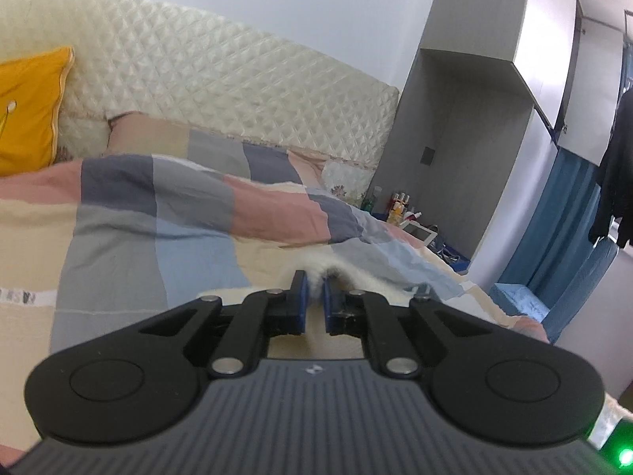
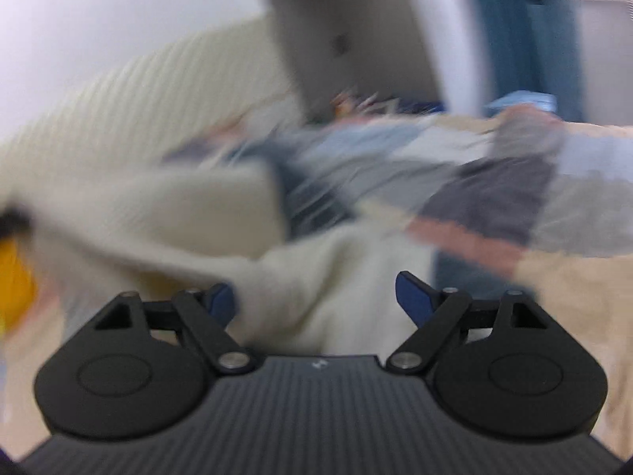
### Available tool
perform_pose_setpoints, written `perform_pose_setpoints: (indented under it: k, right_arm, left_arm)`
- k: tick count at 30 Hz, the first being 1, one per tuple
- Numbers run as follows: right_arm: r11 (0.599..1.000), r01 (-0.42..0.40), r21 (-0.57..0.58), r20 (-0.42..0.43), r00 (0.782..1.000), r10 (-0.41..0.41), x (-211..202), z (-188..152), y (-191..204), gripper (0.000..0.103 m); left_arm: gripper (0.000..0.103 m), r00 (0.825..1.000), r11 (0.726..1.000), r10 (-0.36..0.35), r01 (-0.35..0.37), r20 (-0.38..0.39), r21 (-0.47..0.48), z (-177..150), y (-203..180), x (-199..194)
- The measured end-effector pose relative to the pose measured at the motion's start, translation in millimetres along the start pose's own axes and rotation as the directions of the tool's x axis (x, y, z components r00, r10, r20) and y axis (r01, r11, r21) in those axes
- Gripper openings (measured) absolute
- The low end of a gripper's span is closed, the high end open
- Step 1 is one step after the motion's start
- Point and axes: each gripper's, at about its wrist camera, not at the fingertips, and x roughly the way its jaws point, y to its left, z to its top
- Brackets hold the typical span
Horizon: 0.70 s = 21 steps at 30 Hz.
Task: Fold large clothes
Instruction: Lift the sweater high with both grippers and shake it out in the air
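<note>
Two handheld grippers, one pinched, one spread

The left black two-finger gripper with blue pads has its fingers nearly together; the right black blue-padded gripper, though blurred, seems spread wide.

The whole right wrist view is smearing with motion blur: the cream garment is streaking from nine o'clock toward the centre, its edges too soft to trace, and the patchwork quilt behind it is dissolving into bands of colour. At nine o'clock a yellow patch is being cut off by the frame edge and cannot be identified. In the left wrist view the left gripper is hiding most of the garment beneath its body, the yellow cushion is running off at nine o'clock, and the small bottles at three o'clock are appearing too tiny to read.
</note>
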Motion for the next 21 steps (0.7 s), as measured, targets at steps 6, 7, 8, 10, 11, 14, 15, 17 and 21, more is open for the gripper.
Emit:
perform_pose_setpoints:
  k: [6, 7, 8, 10, 11, 14, 15, 17, 21]
  right_arm:
    - [0.996, 0.013, -0.085, -0.038, 0.999, -0.016, 16, 13, 3, 0.088]
    - [0.995, 0.009, -0.099, -0.081, 0.997, -0.017, 21, 11, 5, 0.088]
    - [0.994, 0.006, -0.113, -0.129, 0.991, -0.02, 27, 8, 8, 0.087]
    - [0.987, 0.001, -0.161, -0.202, 0.979, -0.034, 35, -3, 14, 0.076]
    - [0.984, -0.008, -0.177, -0.213, 0.976, -0.03, 33, -8, 16, 0.055]
    - [0.979, -0.054, -0.197, -0.143, 0.989, 0.026, 17, -1, 21, 0.01]
    - [0.976, -0.056, -0.21, -0.094, 0.995, 0.036, 6, 5, 26, 0.009]
    - [0.965, -0.07, -0.253, -0.016, 0.998, 0.069, -17, 22, 35, 0.008]
    - [0.938, -0.133, -0.321, 0.072, 0.984, 0.164, -57, 68, 49, 0.008]
  left_arm:
    - [0.01, 1.0, 1.0, -0.002, 0.003, 0.018, -0.026, -7, 6, 1]
    - [0.01, 1.0, 1.0, 0.007, -0.007, 0.017, -0.031, -9, 8, 2]
    - [0.01, 1.0, 0.999, 0.016, -0.015, 0.015, -0.039, -9, 11, 4]
    - [0.01, 1.0, 0.998, 0.017, -0.017, 0.002, -0.067, -10, 16, 6]
    - [0.01, 1.0, 0.997, 0.013, -0.014, -0.007, -0.08, -11, 18, 7]
    - [0.01, 1.0, 0.995, 0.02, -0.021, -0.009, -0.093, -13, 21, 5]
    - [0.01, 1.0, 0.995, 0.027, -0.027, -0.004, -0.098, -12, 22, 2]
    - [0.01, 0.999, 0.991, 0.035, -0.033, 0.012, -0.131, -4, 27, -6]
    - [0.01, 0.999, 0.976, 0.025, -0.015, 0.042, -0.217, 27, 36, -28]
